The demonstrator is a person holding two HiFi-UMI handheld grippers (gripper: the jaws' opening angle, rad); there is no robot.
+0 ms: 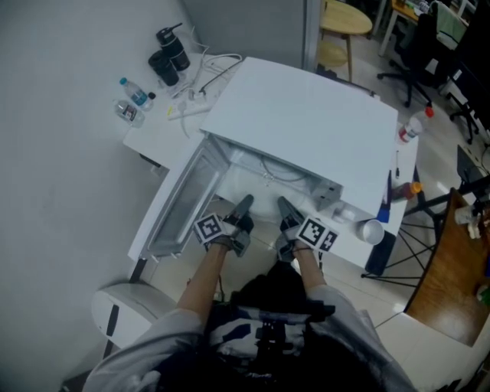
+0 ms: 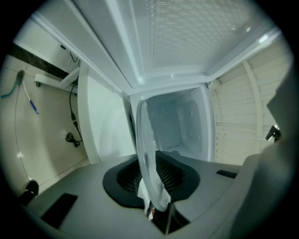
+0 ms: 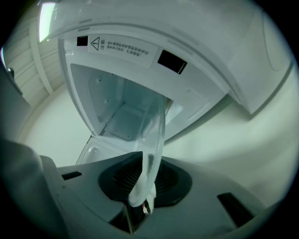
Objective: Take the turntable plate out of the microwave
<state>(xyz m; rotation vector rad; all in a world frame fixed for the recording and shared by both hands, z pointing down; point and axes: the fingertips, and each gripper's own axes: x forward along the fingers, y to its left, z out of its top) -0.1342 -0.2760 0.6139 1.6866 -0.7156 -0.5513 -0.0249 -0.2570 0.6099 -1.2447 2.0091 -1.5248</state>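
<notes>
Head view, starting from your own body: your two forearms reach forward side by side, and each hand carries a gripper with its marker cube on top. Your left gripper (image 1: 243, 207) and right gripper (image 1: 288, 208) are close together at the open front of the microwave (image 1: 306, 122), and both point into it.

In the left gripper view, the fingers (image 2: 88, 196) pinch the rim of the clear glass turntable plate (image 2: 148, 158), which appears edge-on and runs from the pads toward the cavity. In the right gripper view, the fingers (image 3: 74, 196) pinch the opposite rim of the same plate in the same way. So you hold the plate between both grippers at the mouth of the cavity. You cannot tell from these views if its far part is already outside.

Behind the plate is the empty white cavity with small holes in its walls. The door (image 1: 180, 207) hangs open at your left side.

The microwave stands on a white bench (image 1: 157, 134). A paper cup (image 1: 372, 230) lies to its right, near the front edge. Farther away, a bottle with a red cap (image 1: 409, 129) is at the right end. At the far left are a water bottle (image 1: 134, 92), two black cups (image 1: 168, 57) and white cables (image 1: 218, 65). Beyond the bench you see a wooden stool (image 1: 344, 23) and office chairs (image 1: 417, 46).
</notes>
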